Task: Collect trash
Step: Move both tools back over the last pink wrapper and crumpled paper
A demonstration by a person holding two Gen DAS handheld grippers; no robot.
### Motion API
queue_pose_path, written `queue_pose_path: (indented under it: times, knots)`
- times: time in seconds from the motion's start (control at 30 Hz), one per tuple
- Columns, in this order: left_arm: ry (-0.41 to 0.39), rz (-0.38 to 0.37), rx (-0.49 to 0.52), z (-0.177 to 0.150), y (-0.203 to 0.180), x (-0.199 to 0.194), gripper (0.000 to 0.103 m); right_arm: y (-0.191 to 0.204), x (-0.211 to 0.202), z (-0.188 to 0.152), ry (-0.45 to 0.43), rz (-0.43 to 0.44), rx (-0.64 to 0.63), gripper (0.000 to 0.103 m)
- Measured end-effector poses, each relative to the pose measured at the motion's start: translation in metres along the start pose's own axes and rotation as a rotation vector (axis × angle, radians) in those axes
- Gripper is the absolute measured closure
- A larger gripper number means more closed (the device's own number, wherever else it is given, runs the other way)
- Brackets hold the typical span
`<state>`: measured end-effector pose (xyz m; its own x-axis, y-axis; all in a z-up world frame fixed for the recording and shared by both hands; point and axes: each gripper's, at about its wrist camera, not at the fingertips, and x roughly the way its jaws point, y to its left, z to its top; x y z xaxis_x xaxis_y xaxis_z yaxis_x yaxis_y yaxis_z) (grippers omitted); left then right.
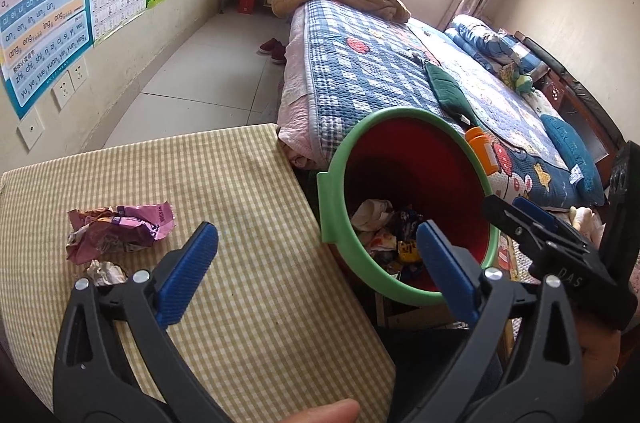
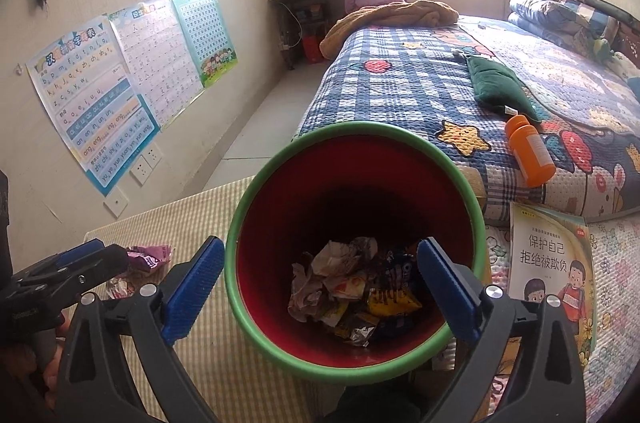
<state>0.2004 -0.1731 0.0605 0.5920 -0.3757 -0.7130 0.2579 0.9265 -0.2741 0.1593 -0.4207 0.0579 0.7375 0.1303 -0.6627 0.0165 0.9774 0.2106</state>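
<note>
A red bin with a green rim (image 1: 332, 207) (image 2: 240, 223) stands beside the table, holding several crumpled wrappers (image 1: 384, 223) (image 2: 352, 287). On the checked tablecloth (image 1: 240, 203) lie a pink wrapper (image 1: 120, 231) (image 2: 150, 255) and a small crumpled white paper (image 1: 106, 271). My left gripper (image 1: 316, 243) (image 2: 80, 255) is open and empty over the table's right edge, to the right of the pink wrapper. My right gripper (image 2: 320, 251) (image 1: 508, 207) is open and empty, its fingers spread over the bin's mouth.
A bed with a blue patchwork quilt (image 1: 360, 71) runs behind the bin, with an orange bottle (image 2: 530, 155) and a green pouch (image 2: 496, 83) on it. A children's book (image 2: 548, 255) lies right of the bin. Posters (image 1: 44, 3) cover the left wall. Shoes (image 1: 274, 49) sit on the floor.
</note>
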Motion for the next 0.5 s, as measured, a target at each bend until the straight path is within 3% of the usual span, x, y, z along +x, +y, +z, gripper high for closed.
queue_pose_path:
  times: [0.5]
  knots:
    - [-0.008,0.149,-0.183,-0.044,0.124,-0.052,0.006,0.126,0.025,-0.009,0.048,0.146,-0.176,0.009]
